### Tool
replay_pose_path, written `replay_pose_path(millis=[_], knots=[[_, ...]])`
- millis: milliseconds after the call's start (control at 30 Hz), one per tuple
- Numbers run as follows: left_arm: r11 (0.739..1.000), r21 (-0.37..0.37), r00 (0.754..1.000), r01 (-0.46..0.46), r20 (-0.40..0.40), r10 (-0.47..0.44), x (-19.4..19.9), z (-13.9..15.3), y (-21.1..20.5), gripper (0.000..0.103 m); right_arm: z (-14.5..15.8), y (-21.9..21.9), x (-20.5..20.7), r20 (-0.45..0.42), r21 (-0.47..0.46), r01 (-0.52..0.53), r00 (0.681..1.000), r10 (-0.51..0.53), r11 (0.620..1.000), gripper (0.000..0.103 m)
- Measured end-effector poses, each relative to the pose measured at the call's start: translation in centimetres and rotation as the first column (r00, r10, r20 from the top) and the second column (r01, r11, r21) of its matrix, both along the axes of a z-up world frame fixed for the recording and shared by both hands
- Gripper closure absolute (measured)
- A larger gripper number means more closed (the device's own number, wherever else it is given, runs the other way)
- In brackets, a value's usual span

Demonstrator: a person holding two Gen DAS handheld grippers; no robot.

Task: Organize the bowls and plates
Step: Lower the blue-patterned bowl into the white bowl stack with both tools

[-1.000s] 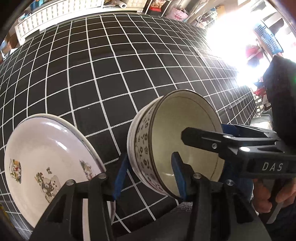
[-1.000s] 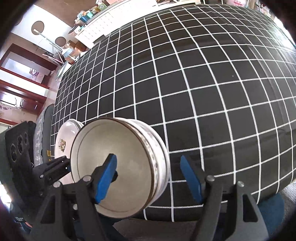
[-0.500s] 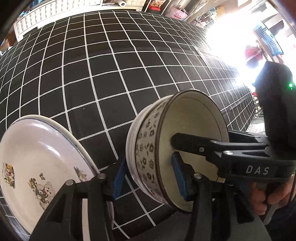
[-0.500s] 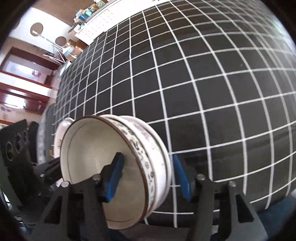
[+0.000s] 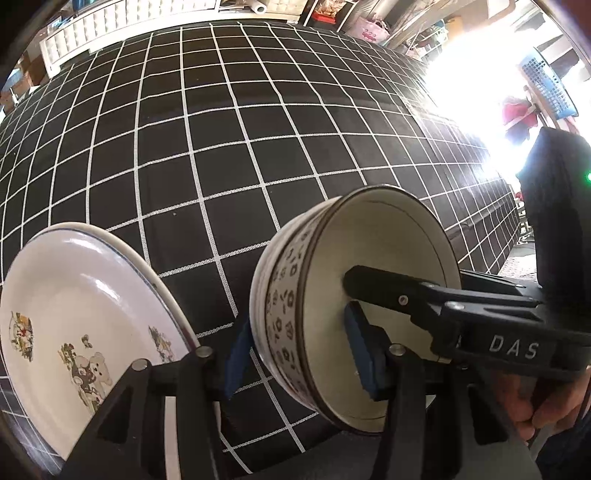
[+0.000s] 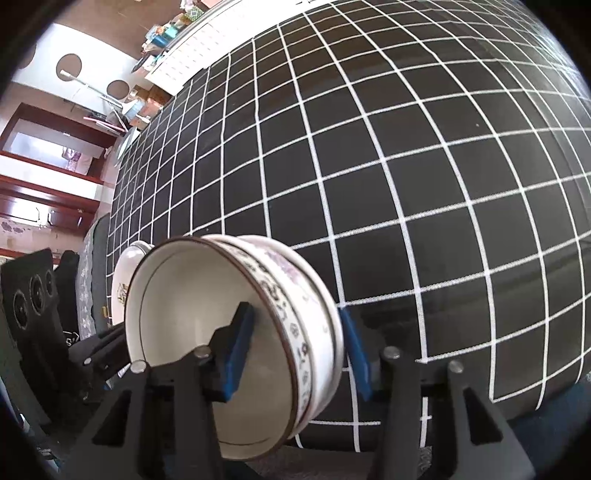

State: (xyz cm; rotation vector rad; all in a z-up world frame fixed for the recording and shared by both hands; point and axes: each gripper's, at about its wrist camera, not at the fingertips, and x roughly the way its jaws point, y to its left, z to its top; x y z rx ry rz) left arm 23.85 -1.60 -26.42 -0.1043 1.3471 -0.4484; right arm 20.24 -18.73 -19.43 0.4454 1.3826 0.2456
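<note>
A stack of white bowls with dark patterned rims (image 5: 295,306) is held on its side above the near edge of the black checked tablecloth (image 5: 229,133). My left gripper (image 5: 295,354) straddles the stack's wall, one blue pad outside, one inside. My right gripper (image 6: 295,354) is shut on the bowls (image 6: 236,332) from the opposite side and appears in the left wrist view as a black tool marked DAS (image 5: 480,325). A white plate with cartoon bear pictures (image 5: 74,325) sits at the left, also seen behind the bowls in the right wrist view (image 6: 123,280).
The tablecloth (image 6: 406,166) stretches far ahead. A white cabinet (image 5: 110,26) and shelves with clutter stand beyond the far edge. A person's hand (image 5: 546,406) holds the right tool. Strong glare fills the upper right of the left wrist view.
The right gripper's pads have closed from wide apart onto the bowl stack. The bowls have tilted further onto their side and the plate has shifted slightly left in view.
</note>
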Motion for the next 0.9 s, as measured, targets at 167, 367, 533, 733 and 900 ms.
replay_pose_path(millis=[167, 367, 533, 733, 900], knots=[[0.999, -0.009, 0.999, -0.039, -0.01, 0.039, -0.4, 0.2, 0.5, 0.055, 0.4, 0.9, 0.1, 0.004, -0.026, 0.0, 1.0, 0.0, 1.0, 0.053], [0.997, -0.005, 0.997, -0.074, -0.022, 0.074, -1.2, 0.1, 0.7, 0.055, 0.8, 1.4, 0.3, -0.011, -0.03, 0.026, 1.0, -0.026, 0.999, 0.055], [0.995, -0.017, 0.994, -0.1, -0.051, 0.099, -1.7, 0.1, 1.2, 0.055, 1.3, 2.2, 0.6, -0.009, -0.051, 0.03, 0.999, -0.03, 0.998, 0.056], [0.994, -0.004, 0.994, -0.105, -0.031, 0.105, -2.1, 0.3, 1.5, 0.056, 1.1, 2.8, 1.0, -0.014, -0.079, 0.014, 1.0, -0.015, 0.997, 0.06], [0.994, -0.016, 0.993, -0.104, -0.049, 0.103, -1.8, 0.2, 1.9, 0.06, 0.4, 1.8, 1.1, -0.026, -0.045, 0.021, 0.999, -0.023, 0.999, 0.065]])
